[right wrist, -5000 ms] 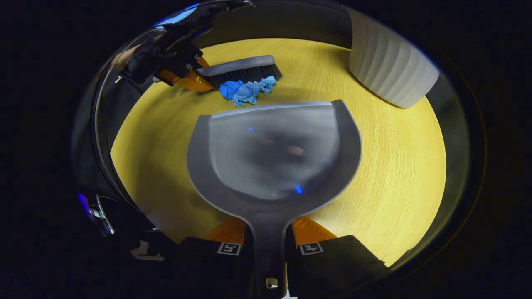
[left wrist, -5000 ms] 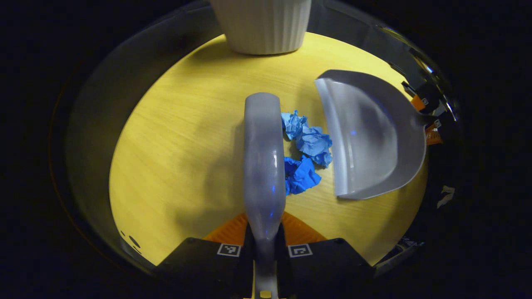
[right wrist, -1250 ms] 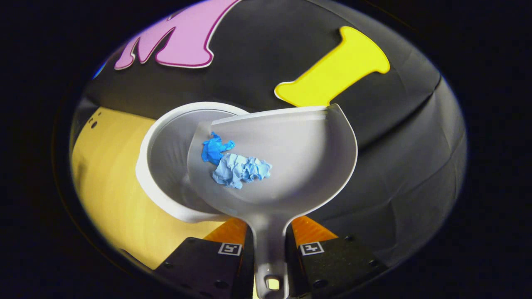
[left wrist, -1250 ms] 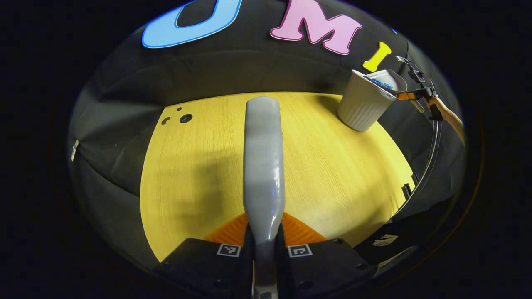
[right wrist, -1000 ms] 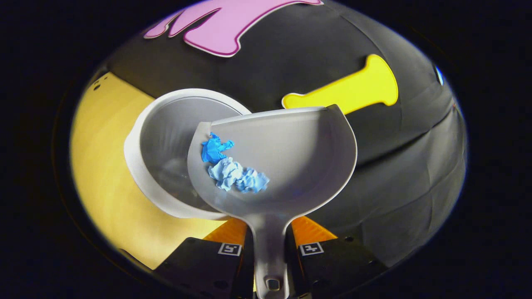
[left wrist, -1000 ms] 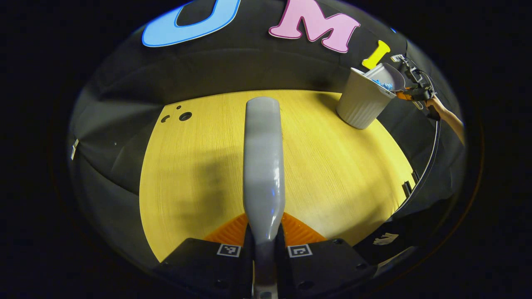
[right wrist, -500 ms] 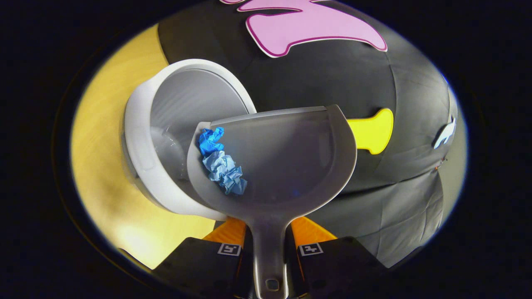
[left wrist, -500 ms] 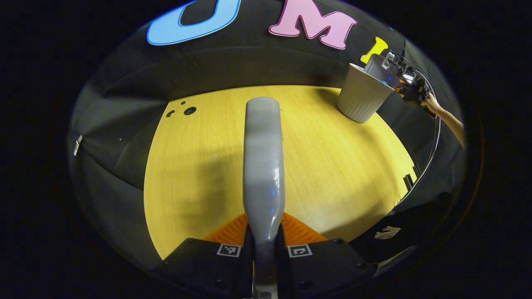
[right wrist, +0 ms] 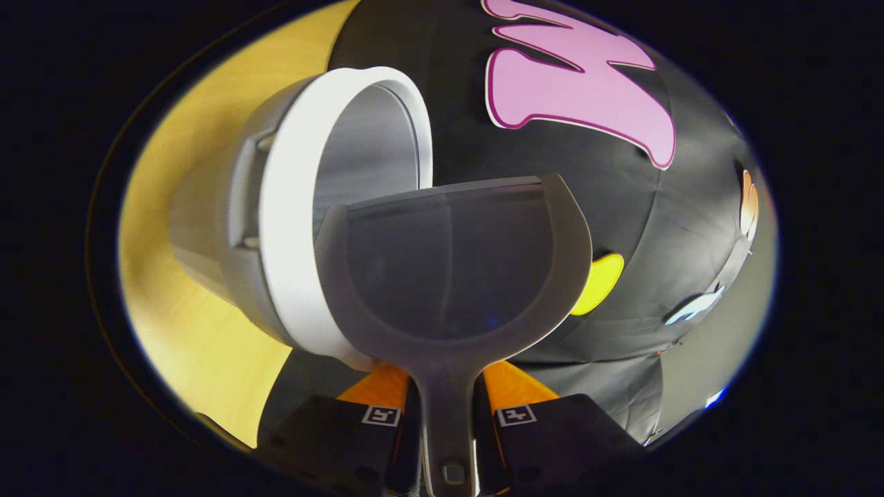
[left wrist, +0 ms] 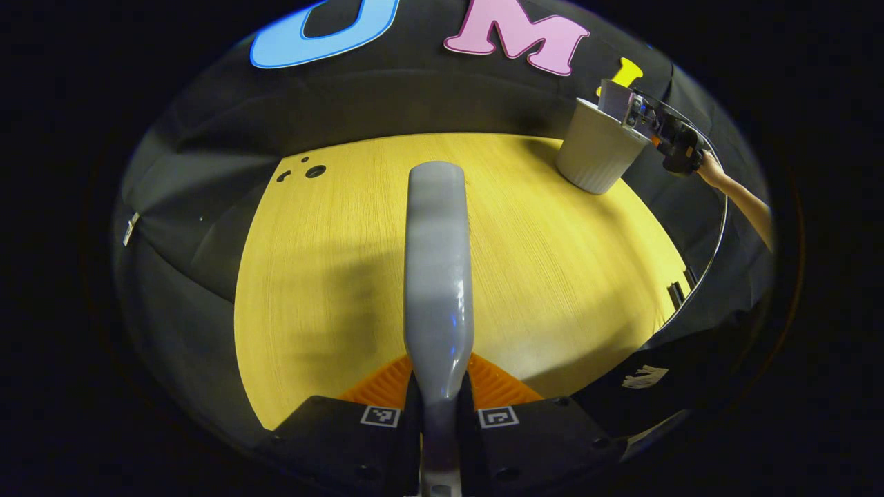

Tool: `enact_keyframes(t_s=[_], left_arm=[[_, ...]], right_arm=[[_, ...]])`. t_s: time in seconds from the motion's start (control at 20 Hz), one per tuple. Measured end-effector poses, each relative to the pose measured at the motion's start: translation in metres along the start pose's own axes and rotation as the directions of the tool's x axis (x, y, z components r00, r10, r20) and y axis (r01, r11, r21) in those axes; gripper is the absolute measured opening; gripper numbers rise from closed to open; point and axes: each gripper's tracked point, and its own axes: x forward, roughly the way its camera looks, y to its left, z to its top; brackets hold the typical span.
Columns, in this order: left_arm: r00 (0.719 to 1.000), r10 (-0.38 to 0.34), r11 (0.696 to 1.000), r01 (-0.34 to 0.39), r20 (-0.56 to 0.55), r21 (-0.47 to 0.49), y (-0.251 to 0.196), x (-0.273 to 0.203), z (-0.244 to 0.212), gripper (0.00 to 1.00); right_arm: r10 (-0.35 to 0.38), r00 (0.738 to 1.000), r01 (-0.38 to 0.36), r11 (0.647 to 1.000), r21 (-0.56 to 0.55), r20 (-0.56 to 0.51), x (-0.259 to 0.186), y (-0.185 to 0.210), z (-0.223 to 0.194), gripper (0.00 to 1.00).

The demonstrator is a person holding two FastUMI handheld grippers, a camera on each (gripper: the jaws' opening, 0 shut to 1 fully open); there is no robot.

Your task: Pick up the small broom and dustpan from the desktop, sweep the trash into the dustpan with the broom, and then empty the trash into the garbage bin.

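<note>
The grey broom (left wrist: 438, 262) sticks forward above the yellow desktop (left wrist: 324, 262), its handle clamped in my left gripper (left wrist: 439, 404), which is shut on it. At the far right of the desk stands the white ribbed garbage bin (left wrist: 597, 146), with the right gripper (left wrist: 673, 145) and a person's hand (left wrist: 713, 172) beside its rim. In the right gripper view the grey dustpan (right wrist: 449, 266) is rolled steeply on its side over the bin's mouth (right wrist: 369, 148), its handle held by my right gripper (right wrist: 445, 417), shut on it. No blue paper lies in the pan.
Small round holes (left wrist: 315, 170) mark the desk's far left corner. The black cloth wall (left wrist: 387, 96) rises right behind the bin. A thin cable (left wrist: 718, 235) curves down along the desk's right edge.
The dustpan rolled much further over the bin and the blue paper wads slid out of it. The broom stayed held above the desk, almost still.
</note>
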Motion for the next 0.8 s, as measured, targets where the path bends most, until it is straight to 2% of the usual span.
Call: enact_keyframes(t_s=[0.05,0.2,0.3,0.4,0.45,0.5,0.6,0.65,0.7,0.8], left_arm=[[1.0,-0.003,1.0,0.003,-0.004,-0.002,-0.003,0.0,-0.002,0.27],[1.0,-0.009,1.0,0.009,-0.006,-0.007,-0.011,0.002,-0.001,0.27],[1.0,-0.007,1.0,0.007,0.004,-0.01,-0.014,0.002,0.002,0.27],[1.0,-0.009,1.0,0.01,0.016,-0.027,-0.017,0.003,0.006,0.27],[1.0,-0.01,0.999,0.011,0.02,-0.037,-0.019,0.004,0.007,0.3],[1.0,-0.008,0.999,0.009,0.025,-0.045,-0.021,0.003,0.008,0.27],[0.999,-0.005,0.998,0.007,0.033,-0.057,-0.022,0.003,0.009,0.27],[0.999,-0.001,0.998,0.004,0.039,-0.068,-0.021,0.001,0.01,0.3],[0.999,-0.002,0.997,0.006,0.047,-0.077,-0.022,-0.001,0.011,0.27],[0.998,0.001,0.995,0.004,0.057,-0.095,-0.023,-0.004,0.012,0.27]], right_arm=[[-0.001,1.0,0.001,1.0,-0.002,0.004,0.0,0.0,0.001,0.35],[0.024,1.0,-0.024,0.999,0.041,-0.002,0.0,0.001,-0.001,0.35],[0.073,0.997,-0.069,0.988,0.136,-0.023,0.001,0.004,-0.006,0.35],[0.14,0.989,-0.124,0.959,0.256,-0.045,0.002,0.007,-0.011,0.35],[0.176,0.983,-0.152,0.937,0.313,-0.051,0.001,0.009,-0.011,0.35],[0.209,0.976,-0.176,0.913,0.369,-0.054,0.002,0.01,-0.012,0.35],[0.254,0.966,-0.201,0.857,0.475,-0.049,-0.003,0.009,-0.013,0.36],[0.268,0.962,-0.205,0.826,0.526,-0.046,-0.009,0.006,-0.016,0.36],[0.283,0.958,-0.206,0.784,0.585,-0.041,-0.014,0.004,-0.017,0.36],[0.301,0.953,-0.197,0.682,0.705,-0.025,-0.021,-0.006,-0.019,0.36]])
